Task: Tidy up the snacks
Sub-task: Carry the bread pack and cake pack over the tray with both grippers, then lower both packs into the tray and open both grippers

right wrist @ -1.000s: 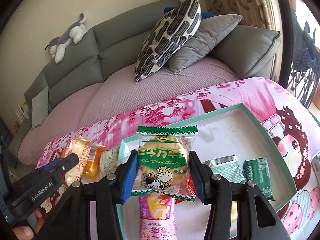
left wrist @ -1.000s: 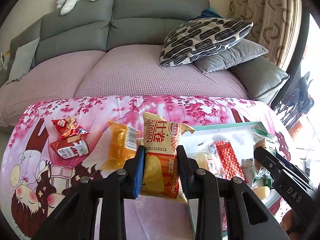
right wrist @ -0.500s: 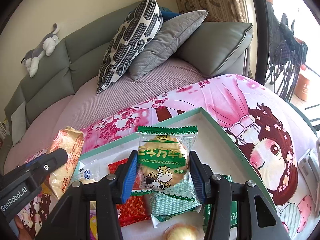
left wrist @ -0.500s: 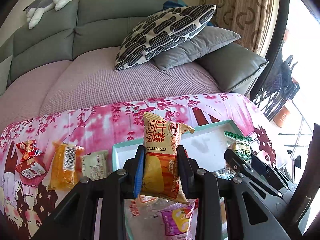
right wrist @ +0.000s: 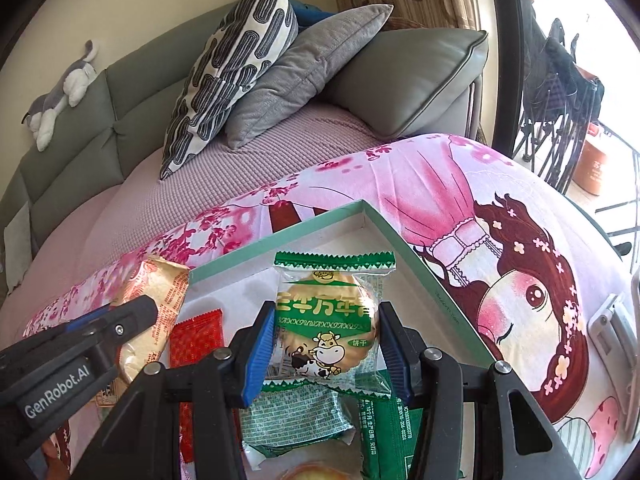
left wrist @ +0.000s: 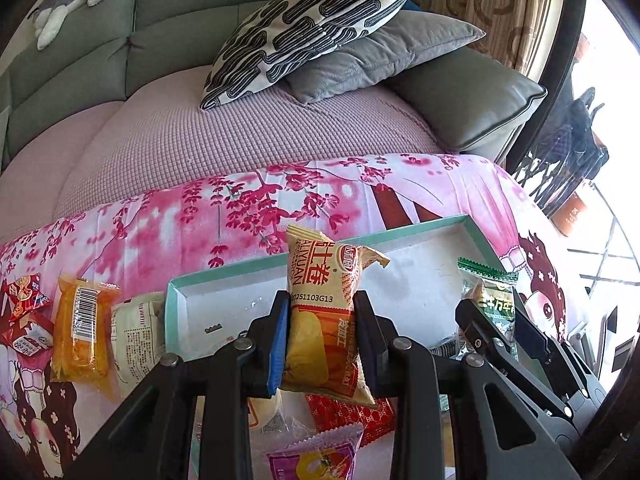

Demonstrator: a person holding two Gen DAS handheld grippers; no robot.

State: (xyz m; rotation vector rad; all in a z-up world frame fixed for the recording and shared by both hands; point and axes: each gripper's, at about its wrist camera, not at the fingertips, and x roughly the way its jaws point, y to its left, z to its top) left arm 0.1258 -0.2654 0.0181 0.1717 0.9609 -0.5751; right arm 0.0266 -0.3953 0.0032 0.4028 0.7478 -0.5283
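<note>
My left gripper (left wrist: 322, 338) is shut on an orange and cream egg-roll packet (left wrist: 326, 320), held upright over the teal-rimmed white tray (left wrist: 224, 274). My right gripper (right wrist: 326, 346) is shut on a green biscuit packet with a cow picture (right wrist: 330, 326), above the tray's far right corner (right wrist: 362, 206). In the right wrist view the left gripper (right wrist: 132, 316) with its packet shows at the left. In the left wrist view the right gripper (left wrist: 490, 322) with the green packet (left wrist: 490, 294) shows at the right. Red, green and purple packets lie in the tray below both grippers.
Left of the tray, on the pink cartoon cloth (left wrist: 280, 200), lie an orange packet (left wrist: 82, 338), a cream packet (left wrist: 136, 336) and red packets (left wrist: 24, 316). Behind stands a grey sofa (left wrist: 180, 48) with patterned and grey cushions (left wrist: 312, 20) and a plush toy (right wrist: 66, 92).
Both grippers have moved right and down over the tray with their packets still held. The loose packets on the cloth have slid toward the left edge of the left wrist view.
</note>
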